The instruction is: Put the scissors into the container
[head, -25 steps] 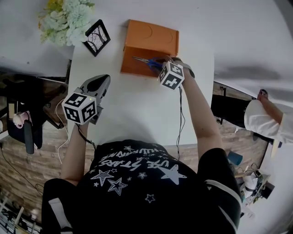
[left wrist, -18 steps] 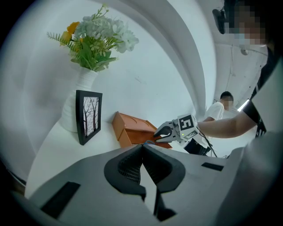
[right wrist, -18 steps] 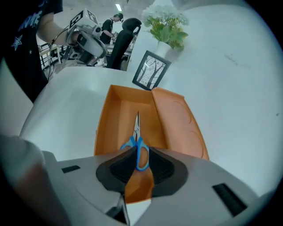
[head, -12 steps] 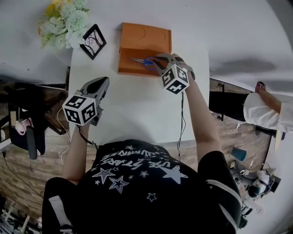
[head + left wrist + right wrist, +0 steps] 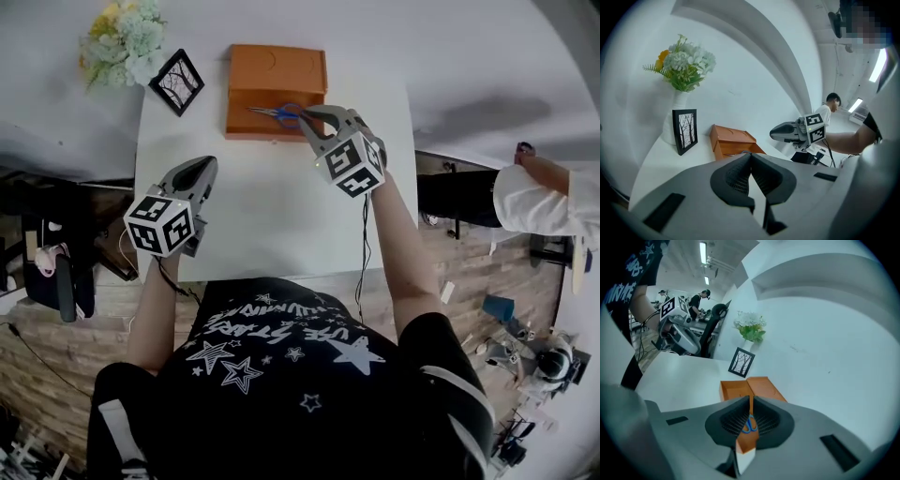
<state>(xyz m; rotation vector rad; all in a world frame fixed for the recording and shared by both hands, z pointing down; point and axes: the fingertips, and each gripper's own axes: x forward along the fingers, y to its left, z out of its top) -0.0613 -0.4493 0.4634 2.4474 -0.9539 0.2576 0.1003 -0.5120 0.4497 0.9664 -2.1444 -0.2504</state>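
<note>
A framed picture stood at the far left corner of the table, with flowers just beside that corner. A person in white was well off the table's right side.

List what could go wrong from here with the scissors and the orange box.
1. The right gripper's jaws stand nearly together at the blue handle of the scissors, which lie in the open orange container. I cannot tell whether the grip is released. If it is not, pulling back may drag the scissors out again.
2. The picture frame stands close beside the container, so a nudged box could topple it.
</note>
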